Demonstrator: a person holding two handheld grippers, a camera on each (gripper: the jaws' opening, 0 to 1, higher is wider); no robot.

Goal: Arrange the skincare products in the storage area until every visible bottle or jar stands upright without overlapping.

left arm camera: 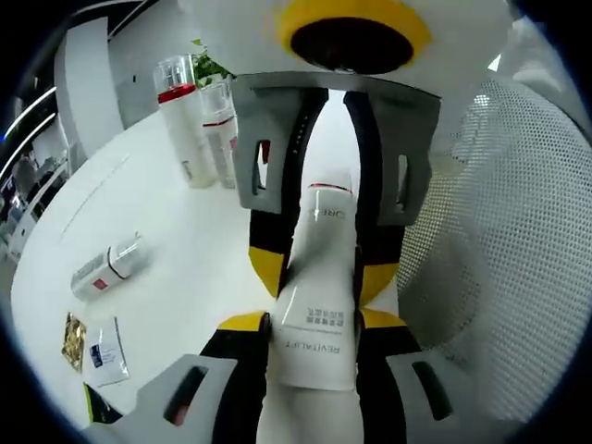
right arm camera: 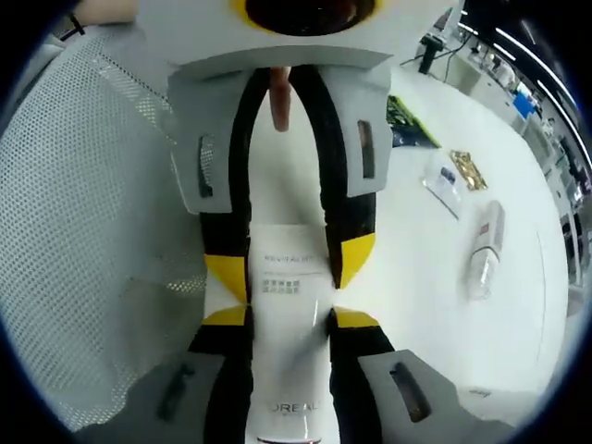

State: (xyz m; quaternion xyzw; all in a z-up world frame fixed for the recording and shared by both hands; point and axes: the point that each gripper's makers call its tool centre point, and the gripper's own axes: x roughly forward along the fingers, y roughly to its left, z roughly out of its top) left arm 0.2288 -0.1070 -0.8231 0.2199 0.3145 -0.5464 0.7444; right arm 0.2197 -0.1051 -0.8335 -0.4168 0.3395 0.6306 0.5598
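A white tube printed REVITALIFT hangs above the white table, held at both ends. My left gripper is shut on its wide end. Facing it from the top of the left gripper view, my right gripper pinches the tube further along. In the right gripper view the same tube runs up between my right gripper and the opposing left gripper. Two tall clear bottles with red bands stand upright at the back. A small bottle lies on its side.
White mesh runs close along one side of the grippers. Flat sachets, a gold packet and a dark green packet lie near the fallen bottle. A plant stands behind the upright bottles.
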